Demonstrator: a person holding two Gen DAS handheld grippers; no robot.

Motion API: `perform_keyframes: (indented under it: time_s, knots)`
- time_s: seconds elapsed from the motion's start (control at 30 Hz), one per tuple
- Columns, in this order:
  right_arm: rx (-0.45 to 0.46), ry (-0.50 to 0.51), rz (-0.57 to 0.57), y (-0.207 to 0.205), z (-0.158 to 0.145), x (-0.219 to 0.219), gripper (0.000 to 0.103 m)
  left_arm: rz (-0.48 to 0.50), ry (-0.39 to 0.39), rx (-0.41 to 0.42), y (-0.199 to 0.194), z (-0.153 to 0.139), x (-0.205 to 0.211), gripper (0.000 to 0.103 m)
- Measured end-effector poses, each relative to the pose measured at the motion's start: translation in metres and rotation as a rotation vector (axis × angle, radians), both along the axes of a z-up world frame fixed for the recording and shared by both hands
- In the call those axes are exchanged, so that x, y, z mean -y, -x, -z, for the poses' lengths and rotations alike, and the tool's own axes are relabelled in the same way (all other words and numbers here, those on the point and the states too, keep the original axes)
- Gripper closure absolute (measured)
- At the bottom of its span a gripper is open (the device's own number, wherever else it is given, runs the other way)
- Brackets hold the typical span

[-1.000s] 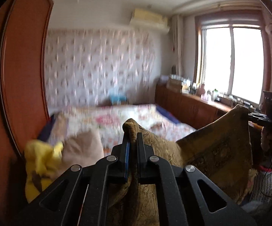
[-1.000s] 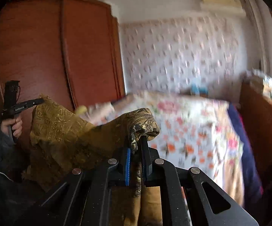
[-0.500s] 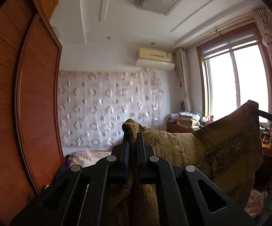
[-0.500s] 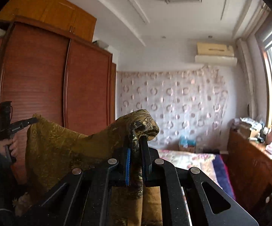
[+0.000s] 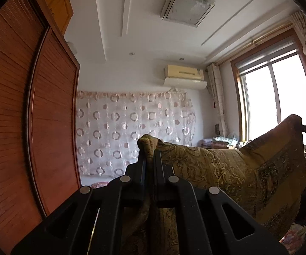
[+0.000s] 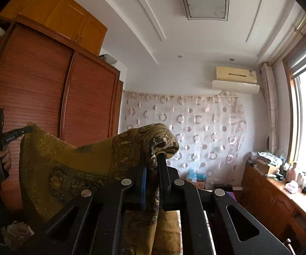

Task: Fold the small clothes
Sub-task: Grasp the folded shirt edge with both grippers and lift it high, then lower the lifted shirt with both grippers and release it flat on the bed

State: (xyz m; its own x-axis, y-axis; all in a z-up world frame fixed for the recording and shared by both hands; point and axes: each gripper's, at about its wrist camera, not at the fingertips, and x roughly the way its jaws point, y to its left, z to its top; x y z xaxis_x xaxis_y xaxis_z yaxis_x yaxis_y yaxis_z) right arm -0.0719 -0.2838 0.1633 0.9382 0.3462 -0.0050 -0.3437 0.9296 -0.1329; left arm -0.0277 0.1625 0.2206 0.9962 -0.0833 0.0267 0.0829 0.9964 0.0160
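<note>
We hold the olive-gold patterned cloth aloft, left gripper and right gripper fingers each clamped on a top corner in front of the red-brown wooden wardrobe; next, probably, we bring the corners together.

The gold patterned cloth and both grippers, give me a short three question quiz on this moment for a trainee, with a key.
1. True or false: the gold patterned cloth is lying flat on the bed.
2. Which gripper is shut on the cloth? A) only the left gripper B) only the right gripper C) both
3. Fill in: the cloth between the two grippers hangs in a ____ curve below its held corners.

Key:
1. False; it is held up in the air.
2. C; each pinches a bunched corner.
3. Sagging.
</note>
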Motion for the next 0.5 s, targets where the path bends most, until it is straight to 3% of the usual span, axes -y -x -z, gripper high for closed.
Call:
perform_keyframes:
  time_s: [0.17,0.37,0.5]
  knots:
    - [-0.104,0.032,0.025,-0.047,0.017,-0.009,0.094,-0.022,-0.015,-0.090,-0.052,0.033,0.001,0.096]
    - [-0.264,0.074,0.079,-0.147,0.060,-0.021,0.094,-0.055,-0.041,-0.199,-0.146,0.085,0.009,0.096]
    - [-0.351,0.088,0.109,-0.210,0.085,-0.032,0.094,-0.092,-0.100,-0.256,-0.201,0.125,0.022,0.096]
